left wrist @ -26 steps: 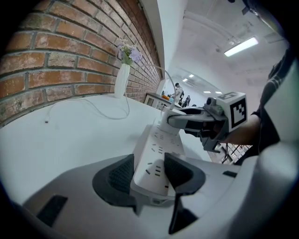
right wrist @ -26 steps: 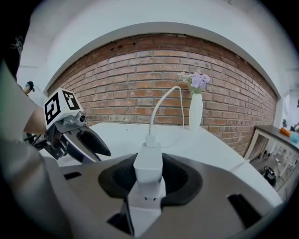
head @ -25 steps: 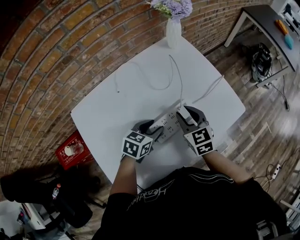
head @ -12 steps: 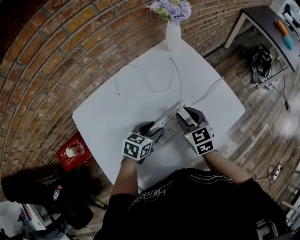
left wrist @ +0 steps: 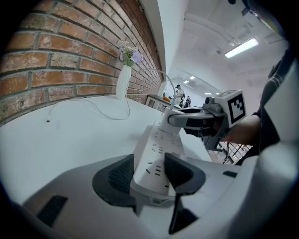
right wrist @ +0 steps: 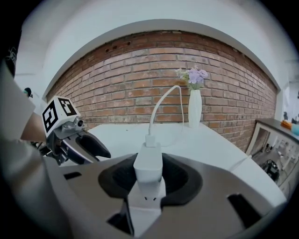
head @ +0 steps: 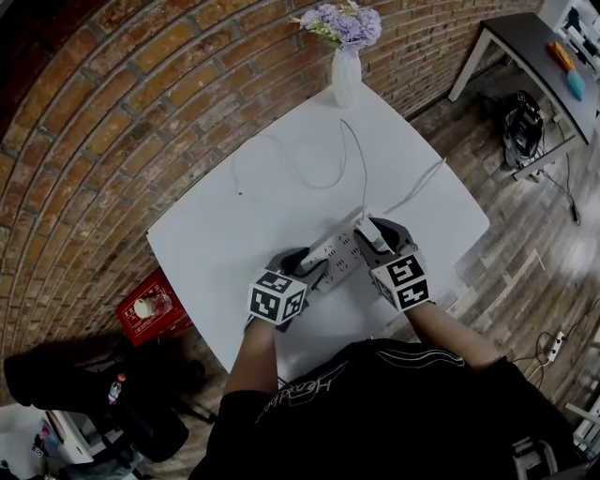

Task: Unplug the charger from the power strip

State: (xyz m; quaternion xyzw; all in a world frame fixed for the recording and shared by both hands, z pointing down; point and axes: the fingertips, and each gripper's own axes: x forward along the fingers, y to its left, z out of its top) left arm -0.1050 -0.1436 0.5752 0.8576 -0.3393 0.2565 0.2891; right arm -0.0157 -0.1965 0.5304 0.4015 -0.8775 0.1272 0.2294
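Tongs in both hands are closed on something at the lower middle of the head view. On the left, the left tongs (left wrist: 149, 173) clamp the near end of the white power strip (left wrist: 156, 151), which lies flat on the white worktop (head: 244, 225); the dark pads (left wrist: 120, 175) press on its two long sides. At the strip's far end the right tongs (right wrist: 148, 176) grip the charger (right wrist: 148, 162), a white block that sits upright on the strip's top face, with a pad against each of its sides. I cannot tell whether its pins are fully seated. A thin white cable (right wrist: 161, 105) rises from the charger's top, and in the head view it loops up across the worktop and ends loose toward the upper left. A second cord (head: 417, 186) runs from the strip toward the worktop's right edge. A white vase (head: 346, 73) of purple flowers (head: 349, 21) stands at the top corner, beside the brick wall (head: 122, 103). A red crate (head: 150, 305) sits on the floor at lower left.
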